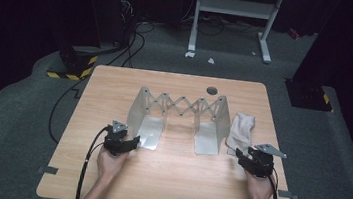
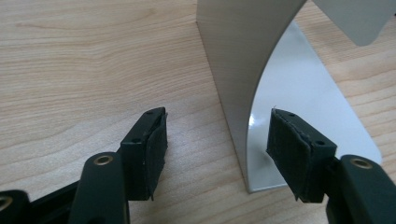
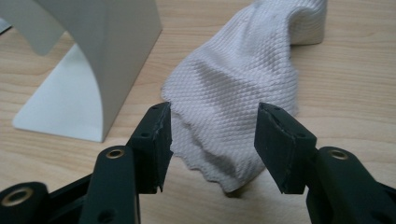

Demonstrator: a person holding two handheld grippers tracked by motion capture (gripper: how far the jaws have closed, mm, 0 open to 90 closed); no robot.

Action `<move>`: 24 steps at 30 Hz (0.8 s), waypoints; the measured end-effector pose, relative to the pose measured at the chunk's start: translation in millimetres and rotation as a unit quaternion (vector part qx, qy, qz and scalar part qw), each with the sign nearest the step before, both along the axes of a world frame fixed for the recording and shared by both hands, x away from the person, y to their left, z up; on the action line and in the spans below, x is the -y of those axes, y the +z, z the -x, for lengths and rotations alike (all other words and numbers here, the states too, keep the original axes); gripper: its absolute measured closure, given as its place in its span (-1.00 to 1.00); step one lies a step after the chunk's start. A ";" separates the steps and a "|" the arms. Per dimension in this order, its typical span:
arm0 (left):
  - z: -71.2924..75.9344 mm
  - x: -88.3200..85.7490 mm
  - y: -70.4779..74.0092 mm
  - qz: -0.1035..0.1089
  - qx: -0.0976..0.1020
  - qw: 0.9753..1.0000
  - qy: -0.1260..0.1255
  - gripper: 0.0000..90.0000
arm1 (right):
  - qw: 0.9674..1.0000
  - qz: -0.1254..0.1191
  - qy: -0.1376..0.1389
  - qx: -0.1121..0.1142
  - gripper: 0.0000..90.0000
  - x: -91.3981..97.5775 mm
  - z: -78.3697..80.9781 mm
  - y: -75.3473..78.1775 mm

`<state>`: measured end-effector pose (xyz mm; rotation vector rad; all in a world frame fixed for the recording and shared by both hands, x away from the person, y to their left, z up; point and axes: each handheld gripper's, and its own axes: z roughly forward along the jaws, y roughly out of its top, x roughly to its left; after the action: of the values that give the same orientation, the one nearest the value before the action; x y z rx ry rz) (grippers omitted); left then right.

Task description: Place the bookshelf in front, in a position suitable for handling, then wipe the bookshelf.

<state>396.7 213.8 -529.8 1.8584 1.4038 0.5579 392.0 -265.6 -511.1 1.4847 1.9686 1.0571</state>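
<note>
We have the folding metal rack (image 1: 180,115) stretched out in the middle of the table (image 1: 116,80). Our left gripper (image 2: 217,144) stands wide around its left foot, not pressing. Our right gripper (image 3: 212,140) is wide too, the white cloth (image 3: 243,88) between its jaws, ungripped. We judge the cloth not yet hung.

A wooden table (image 1: 104,182) is seen. A metal expanding rack (image 1: 179,111) is stood on it. A white cloth (image 1: 240,129) is laid just beside the rack.
</note>
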 end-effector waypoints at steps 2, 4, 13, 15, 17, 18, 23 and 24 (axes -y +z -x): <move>-0.3 -0.4 0.1 -0.004 0.000 1.000 0.005 -0.16 | 1.000 0.002 -0.006 0.003 -0.03 1.9 -3.5 -0.1; 0.0 0.3 0.1 -0.010 0.000 1.000 0.013 -0.18 | 1.000 0.003 -0.008 0.012 -0.06 3.2 -7.6 -1.1; 0.5 1.1 0.1 -0.020 0.000 1.000 0.024 -0.20 | 0.999 0.016 -0.033 0.005 -0.23 10.1 -26.6 -3.1; 0.6 1.2 0.1 -0.021 0.000 0.999 0.024 -0.20 | 0.999 0.020 -0.027 0.002 -0.27 7.3 -33.2 1.2; 0.6 1.1 0.0 -0.019 0.000 1.000 0.024 -0.20 | 0.999 0.030 -0.022 -0.011 -0.29 4.1 -42.8 1.9; 0.6 1.0 0.1 -0.019 0.000 1.000 0.024 -0.20 | 0.999 0.035 -0.023 -0.016 -0.31 3.1 -47.9 1.7; 0.8 1.1 0.1 -0.019 0.001 1.000 0.025 -0.18 | 0.998 0.039 -0.024 -0.047 -0.39 -2.0 -69.3 -2.9; 1.0 1.0 0.1 -0.017 0.002 1.000 0.021 -0.13 | 0.997 0.042 -0.024 -0.052 -0.38 -3.8 -71.7 -4.6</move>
<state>395.7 212.9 -529.6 1.8581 1.4416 0.6098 463.7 -261.8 -515.7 1.5625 2.0115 0.8816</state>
